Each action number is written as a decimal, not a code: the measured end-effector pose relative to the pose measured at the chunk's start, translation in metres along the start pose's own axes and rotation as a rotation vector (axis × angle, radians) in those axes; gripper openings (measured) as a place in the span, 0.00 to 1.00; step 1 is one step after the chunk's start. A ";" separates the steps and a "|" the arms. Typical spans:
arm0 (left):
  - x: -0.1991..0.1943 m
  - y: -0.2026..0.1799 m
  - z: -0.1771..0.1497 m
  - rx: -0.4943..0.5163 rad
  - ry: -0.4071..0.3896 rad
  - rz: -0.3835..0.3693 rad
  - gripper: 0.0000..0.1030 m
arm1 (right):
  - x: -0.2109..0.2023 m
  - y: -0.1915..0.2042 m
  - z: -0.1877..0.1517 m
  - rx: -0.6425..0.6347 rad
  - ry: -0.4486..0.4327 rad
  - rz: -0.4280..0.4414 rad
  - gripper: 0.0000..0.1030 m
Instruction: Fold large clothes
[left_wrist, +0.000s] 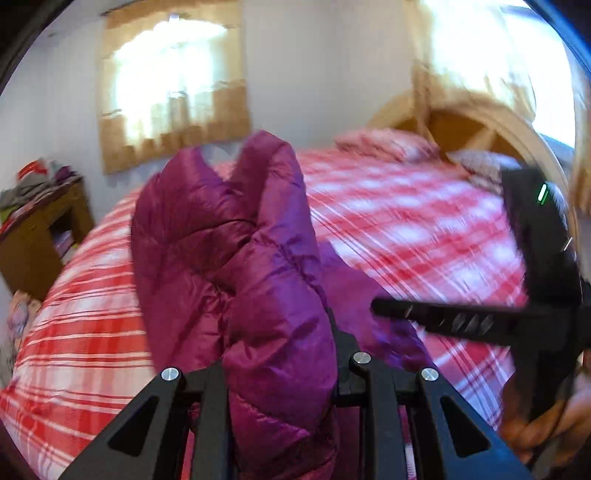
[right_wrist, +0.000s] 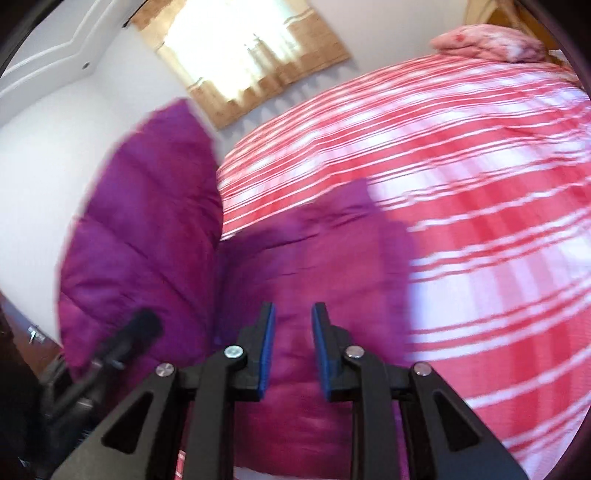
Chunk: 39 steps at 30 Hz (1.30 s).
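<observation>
a purple quilted jacket (left_wrist: 236, 266) rises off a bed (left_wrist: 424, 229) with a red-and-white plaid cover, filling the middle of the left wrist view and the lower left of the right wrist view. the left gripper (left_wrist: 280, 373) has its jaws pinched on a thick bunch of the padded fabric, which stands up from them toward the top of the frame; the pads themselves are buried in it. the right gripper (right_wrist: 293, 354) shows its blue pads a little apart with nothing clearly between them, the jacket lying blurred underneath.

the fold looks barely begun: one part is lifted, the rest sprawls flat and creased on the cover, and no neat layers are visible yet. smoothing, folding over and squaring off all appear to remain.

the raised part's long axis runs from the bottom centre up toward the upper middle of the left wrist view, tilted slightly left. the flat part stretches from lower centre toward the right in the right wrist view. which end is collar or hem cannot be told.
</observation>
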<state>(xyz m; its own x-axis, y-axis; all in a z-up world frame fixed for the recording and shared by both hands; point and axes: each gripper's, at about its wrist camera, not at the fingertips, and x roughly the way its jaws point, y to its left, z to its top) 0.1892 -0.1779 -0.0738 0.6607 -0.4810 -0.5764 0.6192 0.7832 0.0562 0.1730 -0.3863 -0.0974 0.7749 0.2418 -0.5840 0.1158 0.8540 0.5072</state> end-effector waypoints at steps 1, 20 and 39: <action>0.008 -0.007 -0.003 0.015 0.017 -0.010 0.21 | -0.005 -0.009 0.000 0.007 -0.004 -0.019 0.25; 0.070 -0.043 -0.042 0.012 0.099 -0.172 0.21 | 0.010 -0.046 0.045 0.002 0.002 0.072 0.65; -0.042 -0.031 -0.071 0.264 0.099 -0.177 0.23 | 0.090 -0.023 0.028 -0.179 0.179 -0.034 0.28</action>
<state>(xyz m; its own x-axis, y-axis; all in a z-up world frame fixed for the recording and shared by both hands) 0.1121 -0.1535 -0.1088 0.4967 -0.5496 -0.6717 0.8177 0.5558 0.1499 0.2571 -0.3973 -0.1440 0.6480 0.2760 -0.7098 0.0154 0.9271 0.3745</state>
